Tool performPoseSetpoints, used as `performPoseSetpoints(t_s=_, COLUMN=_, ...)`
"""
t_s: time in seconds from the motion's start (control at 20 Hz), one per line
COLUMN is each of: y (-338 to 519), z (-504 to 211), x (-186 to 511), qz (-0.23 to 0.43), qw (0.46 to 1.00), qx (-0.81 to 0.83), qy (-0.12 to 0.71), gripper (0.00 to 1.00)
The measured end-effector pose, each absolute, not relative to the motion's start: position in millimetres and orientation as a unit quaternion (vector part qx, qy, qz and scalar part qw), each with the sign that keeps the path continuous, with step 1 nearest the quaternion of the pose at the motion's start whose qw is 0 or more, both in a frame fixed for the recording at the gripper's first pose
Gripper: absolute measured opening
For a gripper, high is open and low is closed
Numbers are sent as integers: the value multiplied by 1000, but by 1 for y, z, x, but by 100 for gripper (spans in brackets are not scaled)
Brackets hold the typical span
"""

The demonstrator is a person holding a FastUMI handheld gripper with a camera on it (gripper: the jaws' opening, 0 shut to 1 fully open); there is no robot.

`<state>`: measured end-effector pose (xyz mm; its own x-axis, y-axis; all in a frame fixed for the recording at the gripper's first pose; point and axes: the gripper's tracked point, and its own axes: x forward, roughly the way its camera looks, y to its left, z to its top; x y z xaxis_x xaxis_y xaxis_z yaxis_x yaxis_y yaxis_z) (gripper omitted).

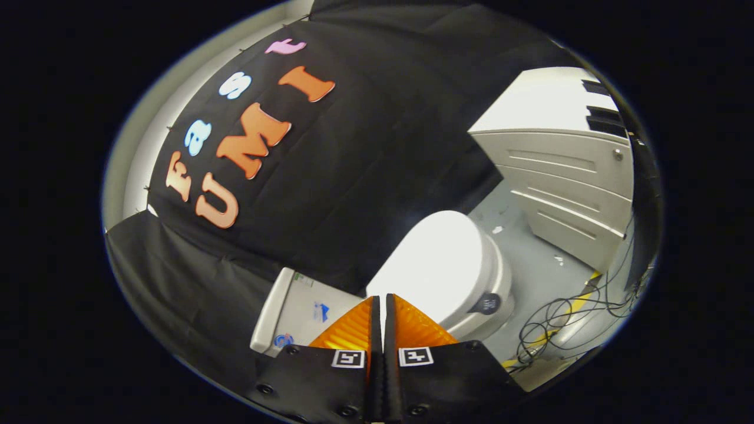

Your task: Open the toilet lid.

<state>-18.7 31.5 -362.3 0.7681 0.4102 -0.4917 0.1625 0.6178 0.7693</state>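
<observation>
A white toilet stands just beyond my fingers, its lid [439, 265] down flat over the bowl. Its white tank [297, 309] is beside the lid, against the black cloth wall. A dark round knob [487, 303] sits on the side of the bowl. My gripper [382, 301] hangs above the rear end of the lid, where it meets the tank. The two fingers are pressed together with only a thin slit between them and nothing in it.
A grey drawer cabinet [565, 182] stands on the far side of the toilet across a strip of grey floor [533, 265]. Loose black cables [565, 318] and a yellow-black floor stripe [574, 303] lie beside the bowl.
</observation>
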Motion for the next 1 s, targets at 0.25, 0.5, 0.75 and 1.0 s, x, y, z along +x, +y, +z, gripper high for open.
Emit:
performPoseSetpoints(t_s=0.25, y=-4, z=-425, x=-26, qz=34, qw=818, qx=439, qy=370, gripper=8)
performPoseSetpoints(t_s=0.5, y=-3, z=-492, x=-31, qz=12, qw=780, qx=455, qy=429, gripper=9)
performPoseSetpoints(t_s=0.75, y=13, z=-545, x=-17, qz=-6, qw=758, qx=464, qy=458, gripper=56)
performPoseSetpoints(t_s=1.0, y=18, z=-593, x=-14, qz=-16, qw=735, qx=465, qy=494, gripper=69)
